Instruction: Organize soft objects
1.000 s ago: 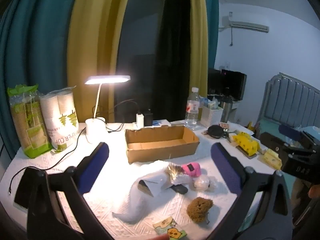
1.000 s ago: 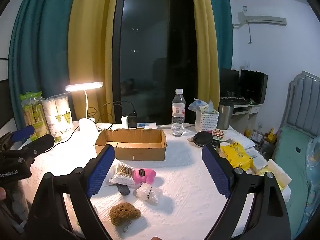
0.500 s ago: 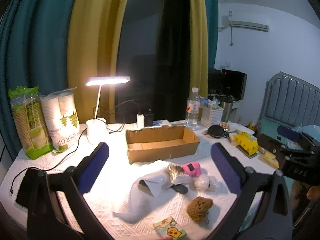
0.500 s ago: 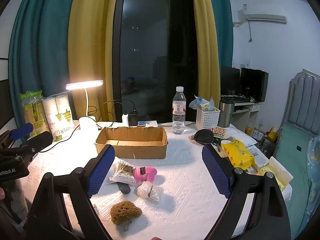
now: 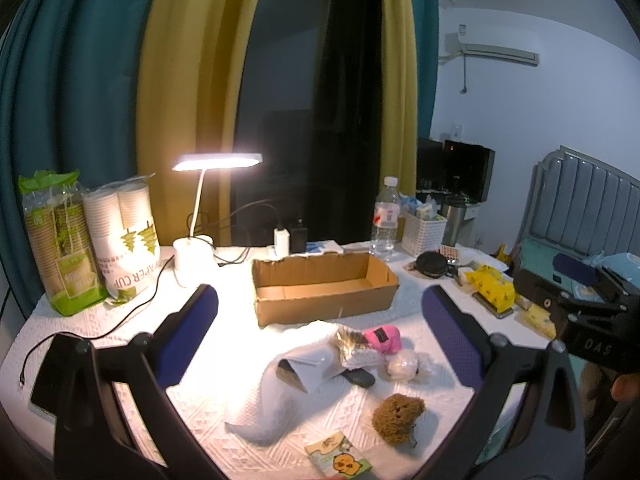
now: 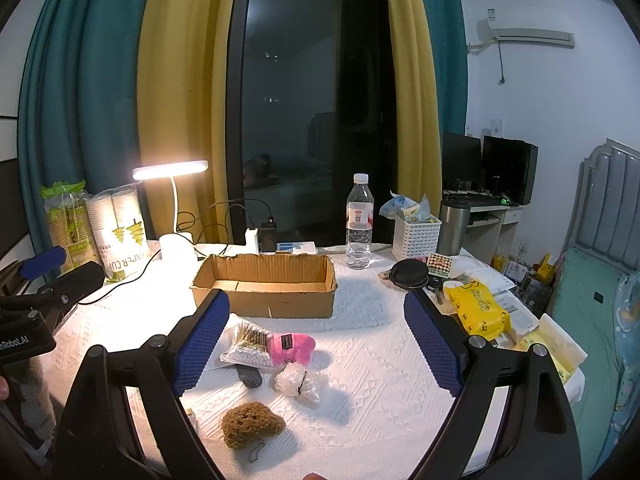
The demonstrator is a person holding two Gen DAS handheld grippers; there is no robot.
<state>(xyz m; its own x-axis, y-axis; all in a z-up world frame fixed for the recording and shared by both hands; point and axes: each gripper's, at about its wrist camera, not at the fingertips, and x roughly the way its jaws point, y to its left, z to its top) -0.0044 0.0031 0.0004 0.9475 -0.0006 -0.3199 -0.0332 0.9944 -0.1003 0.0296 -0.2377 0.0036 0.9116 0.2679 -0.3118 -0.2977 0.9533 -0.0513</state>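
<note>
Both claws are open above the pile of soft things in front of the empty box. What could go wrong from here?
The pink plush lies against the cotton swab bag, so a pinch by the right claw may drag both. The brown sponge trails a small chain that could snag on the tablecloth. The cardboard box looks light; a nudge from the left claw might shove it toward the lamp.

left claw [image 5: 320, 336] spread wide, right claw [image 6: 316, 340] likewise

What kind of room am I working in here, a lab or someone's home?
Most likely a home bedroom, not a lab: a padded bed headboard stands on the right, curtains frame a dark window, and a wall air conditioner hangs above a desk with monitors.
</note>
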